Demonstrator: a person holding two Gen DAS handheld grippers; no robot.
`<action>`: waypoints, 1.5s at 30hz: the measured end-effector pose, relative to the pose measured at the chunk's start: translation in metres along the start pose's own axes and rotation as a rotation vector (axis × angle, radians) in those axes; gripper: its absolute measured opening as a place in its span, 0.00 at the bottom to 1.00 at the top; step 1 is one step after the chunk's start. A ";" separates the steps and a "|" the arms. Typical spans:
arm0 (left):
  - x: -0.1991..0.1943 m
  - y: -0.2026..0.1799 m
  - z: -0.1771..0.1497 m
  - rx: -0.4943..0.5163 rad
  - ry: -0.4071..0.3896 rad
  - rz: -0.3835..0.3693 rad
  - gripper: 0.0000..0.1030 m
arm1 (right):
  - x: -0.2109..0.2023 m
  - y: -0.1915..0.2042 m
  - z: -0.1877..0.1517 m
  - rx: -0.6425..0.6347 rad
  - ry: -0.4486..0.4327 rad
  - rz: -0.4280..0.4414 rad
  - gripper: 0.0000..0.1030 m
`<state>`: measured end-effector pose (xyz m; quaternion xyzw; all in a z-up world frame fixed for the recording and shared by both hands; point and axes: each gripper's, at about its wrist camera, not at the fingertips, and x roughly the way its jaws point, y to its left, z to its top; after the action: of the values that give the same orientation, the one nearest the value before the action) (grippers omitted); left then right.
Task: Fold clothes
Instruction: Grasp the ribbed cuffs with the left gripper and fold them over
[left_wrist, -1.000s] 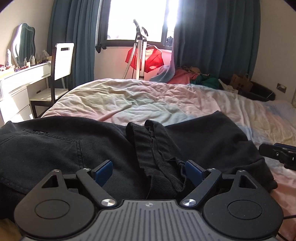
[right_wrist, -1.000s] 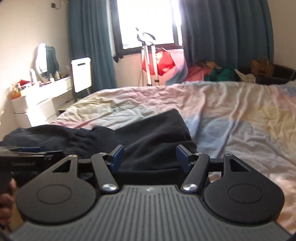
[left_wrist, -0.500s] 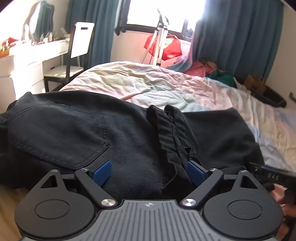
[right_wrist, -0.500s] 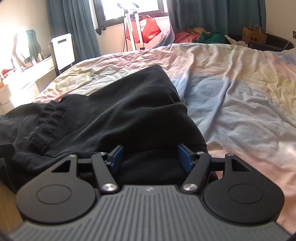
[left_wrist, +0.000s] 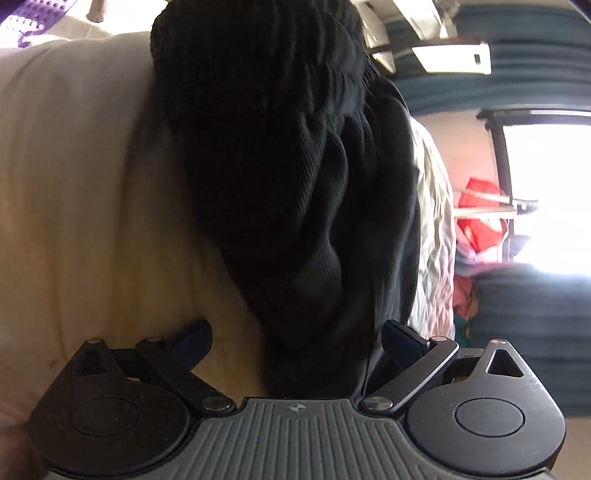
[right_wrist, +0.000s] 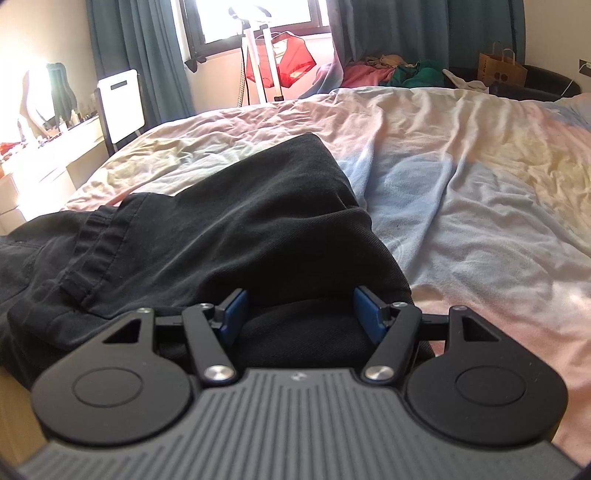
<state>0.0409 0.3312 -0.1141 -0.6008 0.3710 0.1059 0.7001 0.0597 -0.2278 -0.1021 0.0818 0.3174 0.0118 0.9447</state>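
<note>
Both wrist views sit close over the black trousers (right_wrist: 229, 236), left rolled sideways.

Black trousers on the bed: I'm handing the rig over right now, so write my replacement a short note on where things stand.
Left tool: open, jaws have just been opening; rolled sideways, black trousers bunched between the pads, not gripped.
Right tool: open, a fold of the trousers between its pads.
Trousers lie crumpled at the near edge of the pastel bedsheet.
Done: partly doubled over.
Left: flatten, finish folding.
</note>
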 end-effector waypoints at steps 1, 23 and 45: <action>0.003 -0.001 0.006 -0.011 -0.031 -0.003 0.92 | -0.001 -0.001 0.000 0.003 -0.001 0.001 0.64; 0.010 -0.086 -0.017 0.579 -0.407 0.136 0.28 | 0.018 0.048 -0.002 -0.161 0.020 0.131 0.65; 0.132 -0.275 -0.449 1.614 -0.784 -0.049 0.20 | -0.075 -0.102 0.054 0.361 -0.265 -0.120 0.63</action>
<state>0.1209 -0.1910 0.0097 0.1457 0.0538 -0.0047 0.9878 0.0289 -0.3418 -0.0315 0.2315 0.1916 -0.1122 0.9472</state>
